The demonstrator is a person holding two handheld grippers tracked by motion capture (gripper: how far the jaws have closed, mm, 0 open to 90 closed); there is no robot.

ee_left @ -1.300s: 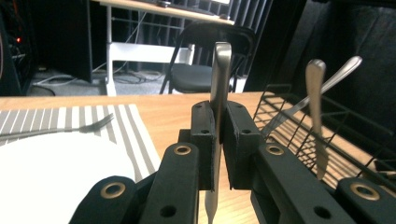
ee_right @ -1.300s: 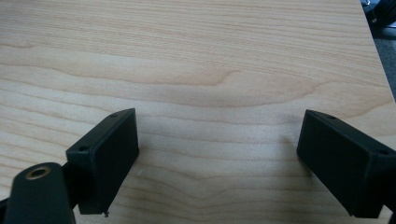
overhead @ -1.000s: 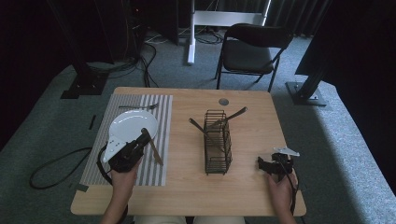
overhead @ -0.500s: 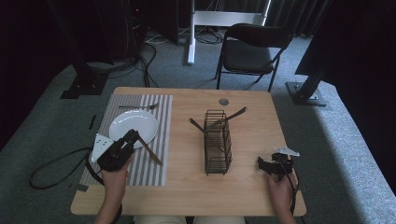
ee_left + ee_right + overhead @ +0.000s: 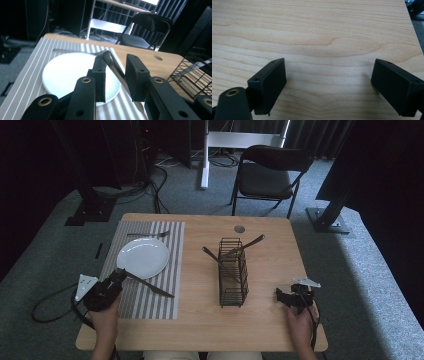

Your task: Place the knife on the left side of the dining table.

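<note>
Left tongs (image 5: 118, 276) hovering at the near-left part of the counter (image 5: 210, 330), over the near edge of the striped placemat (image 5: 170, 232), jaws parted with a gap between them and clamping nothing. In the left gripper view, left tongs (image 5: 115, 75) straddling a knife (image 5: 117, 72) whose handle end is showing between the 2 black jaws without visibly touching either pad. Knife (image 5: 150, 285) lying slanted on the placemat, its far end just beside the near rim of the white plate (image 5: 142, 257). Person's left hand (image 5: 105, 312) wrapping the body of those tongs, grey three-cornered plate sticking out to the left, black cable trailing off the counter edge toward the floor.

Right tongs (image 5: 278, 295) sitting low at the near-right part of the counter, held by the right hand (image 5: 300, 320), pointing left toward the wire basket (image 5: 233, 272). In the right gripper view, right tongs (image 5: 328, 87) spread wide, jaws well apart, bare wood grain lying between them.

Farther out: wire basket standing near the counter's middle, holding 2 utensils (image 5: 240, 247) leaning out of its far end. Fork (image 5: 147, 234) lying on the placemat beyond the plate. Small round grey grommet (image 5: 239, 228) sitting near the far edge. Black folding chair (image 5: 270, 175) standing on the carpet beyond the counter.
</note>
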